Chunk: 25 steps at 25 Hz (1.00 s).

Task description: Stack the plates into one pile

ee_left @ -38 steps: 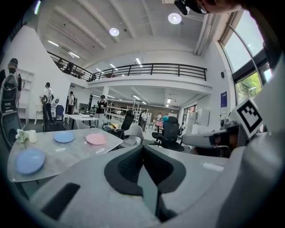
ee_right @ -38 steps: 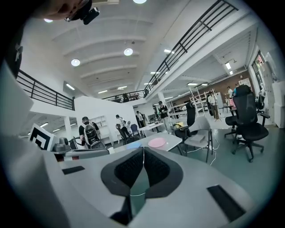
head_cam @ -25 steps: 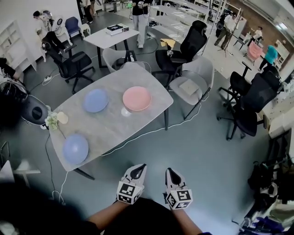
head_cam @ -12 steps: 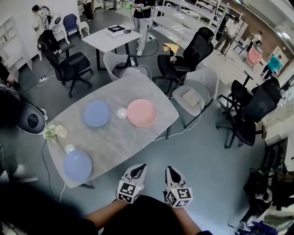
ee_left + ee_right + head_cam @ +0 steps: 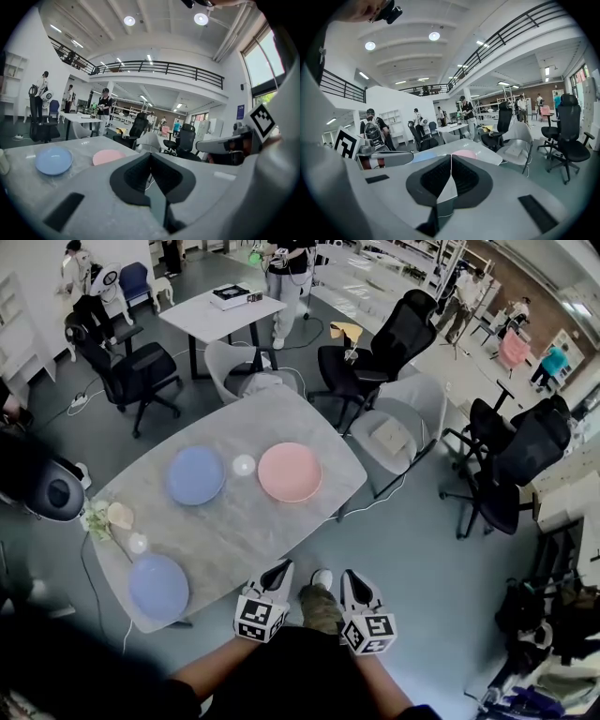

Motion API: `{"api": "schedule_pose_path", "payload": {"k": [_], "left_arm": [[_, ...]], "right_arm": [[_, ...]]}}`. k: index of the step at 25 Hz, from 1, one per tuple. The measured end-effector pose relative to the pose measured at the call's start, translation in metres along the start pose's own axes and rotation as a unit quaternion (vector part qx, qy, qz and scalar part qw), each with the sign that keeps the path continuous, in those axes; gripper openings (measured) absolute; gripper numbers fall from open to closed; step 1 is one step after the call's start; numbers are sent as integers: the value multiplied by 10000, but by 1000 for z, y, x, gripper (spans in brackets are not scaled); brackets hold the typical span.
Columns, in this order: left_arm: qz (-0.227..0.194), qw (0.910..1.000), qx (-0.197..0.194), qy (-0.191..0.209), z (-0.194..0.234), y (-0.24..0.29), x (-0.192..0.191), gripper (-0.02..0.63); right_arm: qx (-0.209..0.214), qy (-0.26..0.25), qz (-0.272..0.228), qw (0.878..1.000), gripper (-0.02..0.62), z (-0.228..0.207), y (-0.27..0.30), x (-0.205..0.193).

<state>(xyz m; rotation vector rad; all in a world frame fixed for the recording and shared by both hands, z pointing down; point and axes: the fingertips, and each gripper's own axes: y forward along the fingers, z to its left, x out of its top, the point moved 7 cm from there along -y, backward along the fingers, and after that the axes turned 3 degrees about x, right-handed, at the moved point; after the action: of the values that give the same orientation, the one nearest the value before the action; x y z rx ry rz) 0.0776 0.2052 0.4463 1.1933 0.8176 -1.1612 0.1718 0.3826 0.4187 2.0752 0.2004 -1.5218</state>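
Three plates lie apart on the grey marble table (image 5: 234, 521). A pink plate (image 5: 290, 472) sits toward the right end, one blue plate (image 5: 195, 474) to its left, and a second blue plate (image 5: 158, 587) near the front left corner. My left gripper (image 5: 280, 567) and right gripper (image 5: 350, 576) hang side by side just off the table's near edge, both shut and empty. In the left gripper view the shut left gripper (image 5: 151, 161) points across the table at the blue plate (image 5: 54, 160) and the pink plate (image 5: 108, 157). Past the shut right gripper (image 5: 451, 164), the pink plate (image 5: 464, 153) shows.
A small clear cup (image 5: 244, 465) stands between the far blue and pink plates, and another (image 5: 138, 543) stands near a pale sprig (image 5: 103, 517) at the left edge. Office chairs (image 5: 398, 432) ring the far end. Cables trail on the floor, and people stand at a white table (image 5: 220, 310) behind.
Both grippers have come closer to the table's near edge, still shut. A shoe now shows between them, and the table sits nearer in the head view.
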Motion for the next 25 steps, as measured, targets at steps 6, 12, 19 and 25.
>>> {"api": "schedule_pose_path", "payload": {"k": [6,12,19,25], "left_arm": [[71,9997,197,-93,14,26,-3,17],[166,9971,721,-189,57,79,13,17],[698,9858,1276,-836,119,160,22,17],[1039,9731,1705,-1150,151,215,9,17]], "right_arm": [[170,57,-85,9998,14,-18,37,2],[442,159,-68,9989,14,-64,116,28],[848,285,288,9956,14,-124,219,60],[1074,193,838,9905,15,-170,286,69]]}}
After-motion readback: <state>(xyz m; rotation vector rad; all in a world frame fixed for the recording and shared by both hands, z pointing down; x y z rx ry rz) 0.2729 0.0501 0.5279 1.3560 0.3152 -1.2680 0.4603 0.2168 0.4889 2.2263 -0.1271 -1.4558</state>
